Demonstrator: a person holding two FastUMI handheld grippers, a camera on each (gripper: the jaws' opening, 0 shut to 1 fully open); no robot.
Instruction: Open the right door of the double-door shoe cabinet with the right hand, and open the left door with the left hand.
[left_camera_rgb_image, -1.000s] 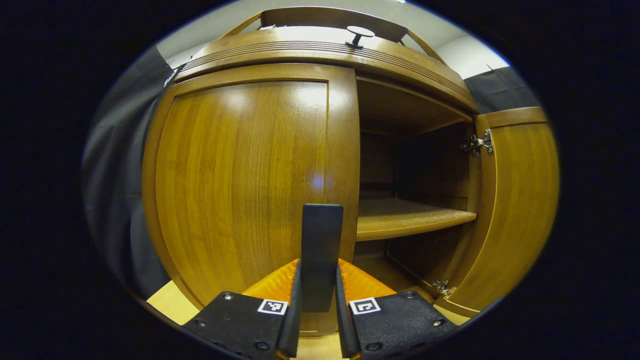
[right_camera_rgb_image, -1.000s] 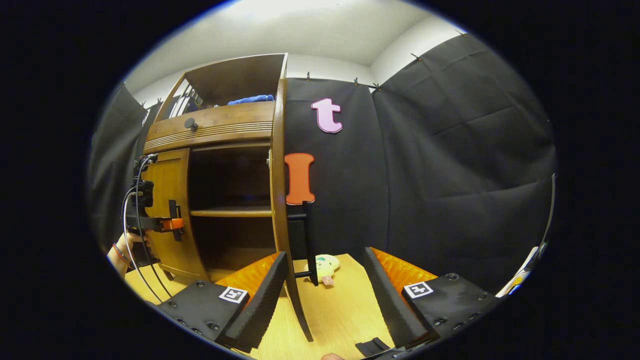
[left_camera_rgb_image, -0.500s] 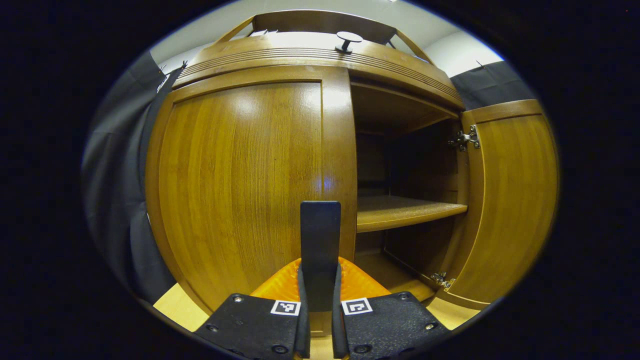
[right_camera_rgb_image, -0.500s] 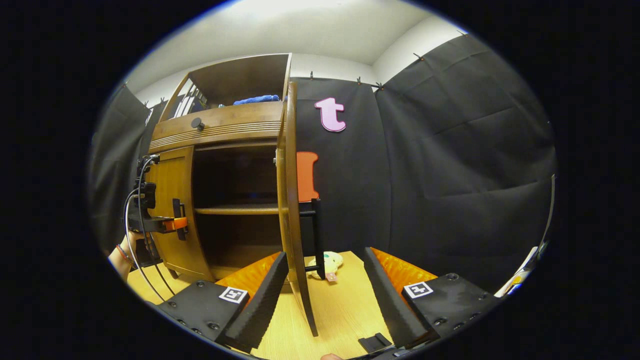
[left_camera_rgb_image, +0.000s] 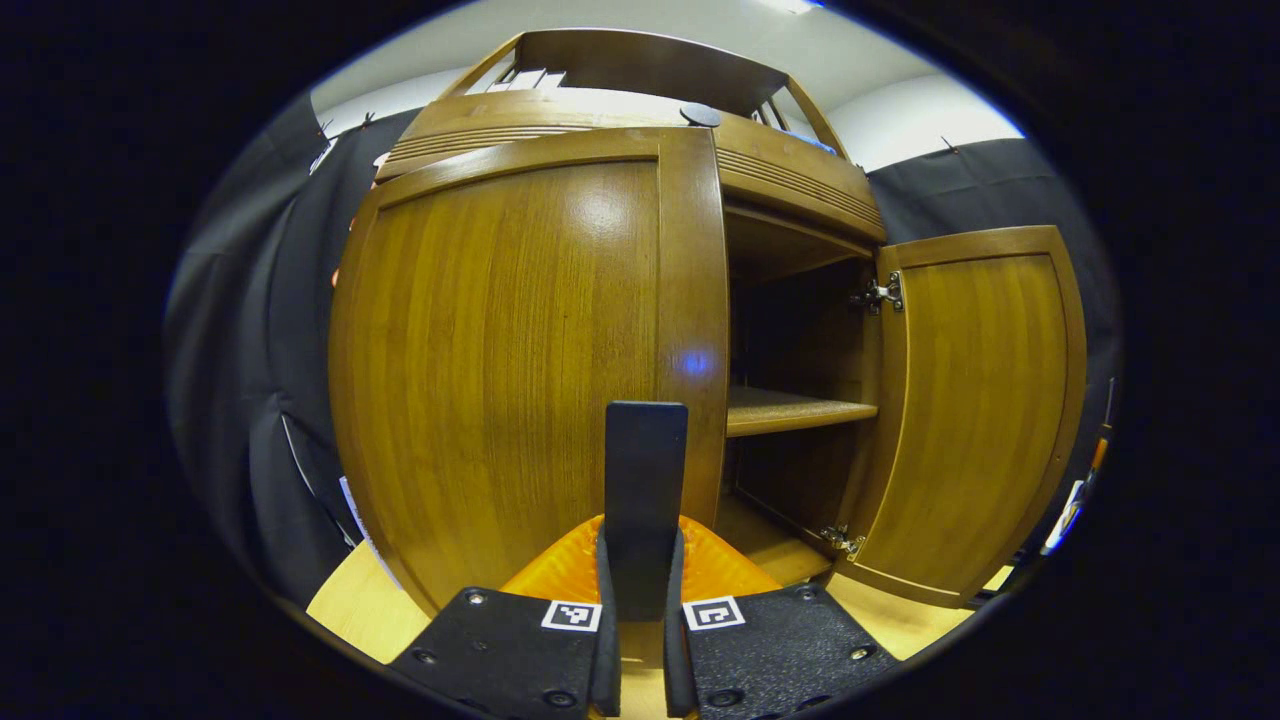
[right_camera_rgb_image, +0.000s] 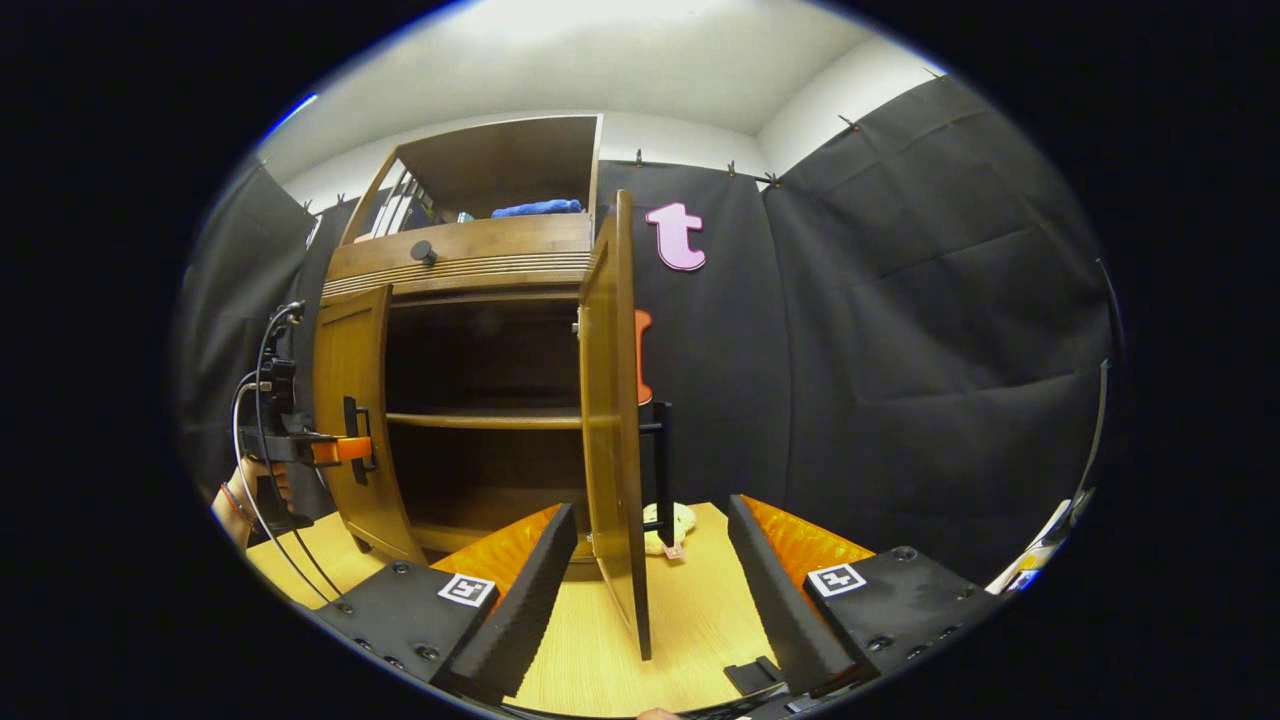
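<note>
The wooden shoe cabinet (right_camera_rgb_image: 470, 250) stands on a light wooden floor. My left gripper (left_camera_rgb_image: 640, 548) is shut on the black bar handle (left_camera_rgb_image: 645, 470) of the left door (left_camera_rgb_image: 520, 370), which stands slightly ajar. The right door (left_camera_rgb_image: 975, 410) hangs wide open, so the inner shelf (left_camera_rgb_image: 795, 410) is visible. In the right gripper view the right door (right_camera_rgb_image: 612, 420) stands edge-on with its handle (right_camera_rgb_image: 662, 460) just beyond my right gripper (right_camera_rgb_image: 650, 595). That gripper is open and holds nothing. In this view the left gripper (right_camera_rgb_image: 340, 450) appears at the left door (right_camera_rgb_image: 350, 400).
A hand (right_camera_rgb_image: 250, 490) holds the left gripper, with cables trailing from it. A small plush toy (right_camera_rgb_image: 668, 522) lies on the floor behind the right door. A drawer with a round knob (right_camera_rgb_image: 424, 252) sits above the doors, and a blue cloth (right_camera_rgb_image: 535, 208) lies on top.
My left gripper closed tight on the left door's handle, and the door swung out a little. The right door swung wider. My right gripper stayed open, off the handle.
</note>
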